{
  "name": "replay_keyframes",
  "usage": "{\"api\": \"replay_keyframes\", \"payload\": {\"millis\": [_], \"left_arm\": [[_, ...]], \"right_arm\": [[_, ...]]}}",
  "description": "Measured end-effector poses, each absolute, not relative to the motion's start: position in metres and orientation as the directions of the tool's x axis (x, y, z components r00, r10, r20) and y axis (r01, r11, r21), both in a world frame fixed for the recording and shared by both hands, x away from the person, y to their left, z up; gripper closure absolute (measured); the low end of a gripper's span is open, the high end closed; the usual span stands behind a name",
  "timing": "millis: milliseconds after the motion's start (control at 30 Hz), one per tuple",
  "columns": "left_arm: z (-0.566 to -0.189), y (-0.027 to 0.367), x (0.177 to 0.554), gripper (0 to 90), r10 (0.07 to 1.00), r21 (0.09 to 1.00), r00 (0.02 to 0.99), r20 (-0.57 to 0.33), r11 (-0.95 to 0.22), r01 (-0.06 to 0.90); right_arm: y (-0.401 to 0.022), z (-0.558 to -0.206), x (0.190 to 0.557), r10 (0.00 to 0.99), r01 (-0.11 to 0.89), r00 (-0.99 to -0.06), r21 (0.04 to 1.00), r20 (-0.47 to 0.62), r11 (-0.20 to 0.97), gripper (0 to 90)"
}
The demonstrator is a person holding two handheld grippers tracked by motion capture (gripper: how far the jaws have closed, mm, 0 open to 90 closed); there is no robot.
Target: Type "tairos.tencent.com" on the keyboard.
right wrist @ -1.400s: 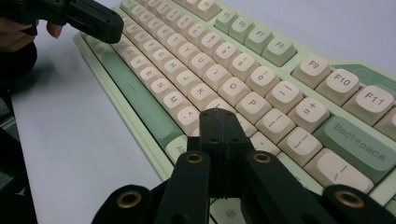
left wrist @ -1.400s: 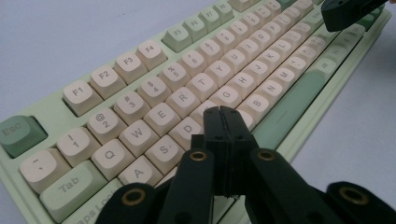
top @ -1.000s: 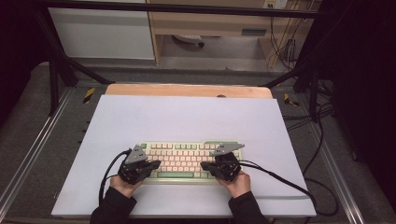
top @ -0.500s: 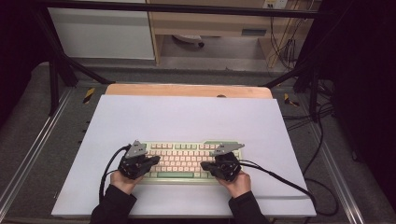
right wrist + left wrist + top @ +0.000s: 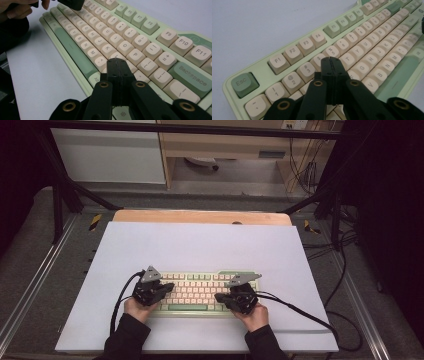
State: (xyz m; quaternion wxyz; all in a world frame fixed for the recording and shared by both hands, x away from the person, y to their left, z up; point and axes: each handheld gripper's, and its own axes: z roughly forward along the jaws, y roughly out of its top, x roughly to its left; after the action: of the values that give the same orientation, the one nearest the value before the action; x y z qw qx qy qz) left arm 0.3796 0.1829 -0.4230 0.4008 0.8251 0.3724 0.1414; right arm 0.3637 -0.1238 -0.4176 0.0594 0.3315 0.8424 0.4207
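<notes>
With both jaws pressed together and empty, the left gripper (image 5: 331,60) and right gripper (image 5: 116,61) should tap single keys squarely on the keyboard (image 5: 200,292) near the tabletop's (image 5: 200,245) front edge.

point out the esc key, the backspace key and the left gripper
esc key (image 5: 244,83), left gripper view, on its green top face.
backspace key (image 5: 193,76), right gripper view, on its lettered green top.
left gripper (image 5: 331,60), left gripper view, at the tip where its closed jaws meet.
</notes>
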Motion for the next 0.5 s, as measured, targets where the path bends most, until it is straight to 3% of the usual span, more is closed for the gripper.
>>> {"api": "replay_keyframes", "payload": {"millis": [500], "left_arm": [[-0.4288, 0.1795, 0.3807, 90.0, 0.724, 0.763, 0.687, -0.059, -0.411, 0.499]], "right_arm": [[-0.1235, -0.4182, 0.3639, 0.608, 0.508, -0.774, 0.749, 0.179, 0.426, 90.0]]}}
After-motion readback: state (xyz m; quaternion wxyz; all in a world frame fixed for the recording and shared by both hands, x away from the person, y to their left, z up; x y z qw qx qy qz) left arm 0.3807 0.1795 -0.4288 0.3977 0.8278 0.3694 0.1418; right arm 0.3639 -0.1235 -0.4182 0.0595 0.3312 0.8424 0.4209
